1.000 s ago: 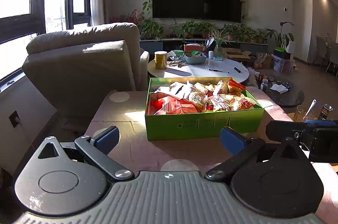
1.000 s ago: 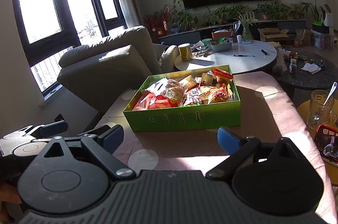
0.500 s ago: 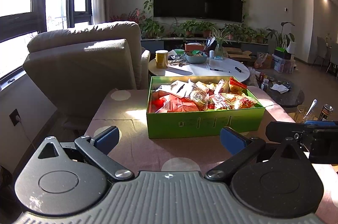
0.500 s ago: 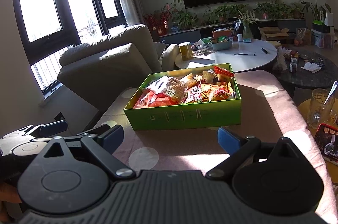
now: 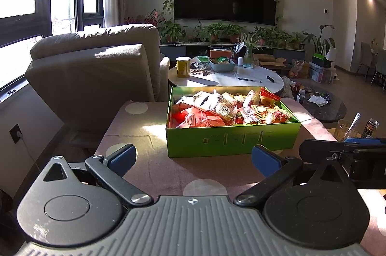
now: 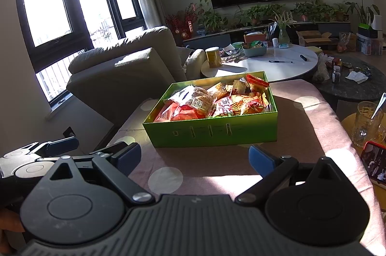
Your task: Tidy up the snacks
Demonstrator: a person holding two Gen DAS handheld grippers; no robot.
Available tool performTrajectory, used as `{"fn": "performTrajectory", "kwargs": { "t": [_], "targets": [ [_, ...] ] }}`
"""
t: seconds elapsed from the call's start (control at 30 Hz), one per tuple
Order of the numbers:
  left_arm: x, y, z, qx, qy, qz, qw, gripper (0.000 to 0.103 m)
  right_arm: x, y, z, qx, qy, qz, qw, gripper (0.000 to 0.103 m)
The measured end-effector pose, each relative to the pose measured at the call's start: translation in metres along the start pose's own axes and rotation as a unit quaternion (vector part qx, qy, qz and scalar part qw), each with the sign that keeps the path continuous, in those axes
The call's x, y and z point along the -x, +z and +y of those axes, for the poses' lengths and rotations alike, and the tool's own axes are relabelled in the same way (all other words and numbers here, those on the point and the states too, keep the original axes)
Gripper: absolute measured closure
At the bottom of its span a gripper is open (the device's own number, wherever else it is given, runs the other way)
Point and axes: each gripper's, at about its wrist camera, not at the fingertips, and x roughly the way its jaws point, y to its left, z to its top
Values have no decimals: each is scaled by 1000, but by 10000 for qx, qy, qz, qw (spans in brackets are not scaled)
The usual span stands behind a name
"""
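A: Where do the snacks sit?

B: Heaped inside a bright green rectangular cardboard box (image 5: pixel 231 140), lidless, resting on a pink fabric-covered surface with pale polka dots (image 5: pixel 144 135). Crinkly plastic snack packets (image 5: pixel 217 111), red, orange and white, piled above the box rim on its far right side. No loose packets visible on the cloth around the box.

A: And the tongs?

B: Left gripper (image 5: pixel 193 158) just in front of the box, jaws spread wide, holding nothing. Right gripper (image 6: pixel 191 155) likewise in front of the box, jaws wide apart and empty.

A: Handling?

B: Probably light, soft and slippery; film wrappers likely to crumple and slide under the pads. Contents possibly brittle, so a gentle pinch on a sealed end or a raised corner seems safest. Topmost white packet (image 6: pixel 193 96) near the box's middle looks easiest to reach. Box walls look stiff but thin.

A: Room to move?

B: Open cloth in front of the box and to both sides. Cloth edge close on the box's right, with a glass mug holding a spoon (image 6: pixel 368 122) and a red-cased phone (image 6: pixel 374 163) just beyond. Beige armchair (image 5: pixel 96 67) left of and behind the box; white round table (image 5: pixel 226 81) directly behind the box.
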Motion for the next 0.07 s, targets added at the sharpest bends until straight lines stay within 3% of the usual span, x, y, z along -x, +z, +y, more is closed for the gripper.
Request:
{"fn": "performTrajectory", "kwargs": {
  "t": [0.07],
  "targets": [
    [0, 0, 0, 3, 7, 7, 10000, 0, 0, 0, 0, -1, -3, 1, 10000, 22]
  ]
}}
